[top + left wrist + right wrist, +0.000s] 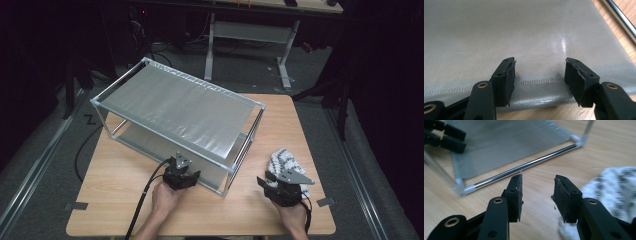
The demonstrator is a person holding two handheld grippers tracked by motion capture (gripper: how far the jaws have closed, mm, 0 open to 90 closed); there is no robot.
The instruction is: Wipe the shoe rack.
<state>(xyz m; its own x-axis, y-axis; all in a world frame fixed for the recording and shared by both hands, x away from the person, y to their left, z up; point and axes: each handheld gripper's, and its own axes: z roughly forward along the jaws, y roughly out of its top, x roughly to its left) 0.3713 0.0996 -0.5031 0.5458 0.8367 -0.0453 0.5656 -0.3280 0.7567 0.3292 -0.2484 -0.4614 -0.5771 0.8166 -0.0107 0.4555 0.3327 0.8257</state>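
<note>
Woven grey shelf fabric (524, 37), chrome rod (524, 166).

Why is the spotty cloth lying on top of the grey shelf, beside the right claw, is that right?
Not quite. The spotty cloth lies on the wooden table, not on top of the grey shelf. It is beside the right claw, as the high view shows.
</note>
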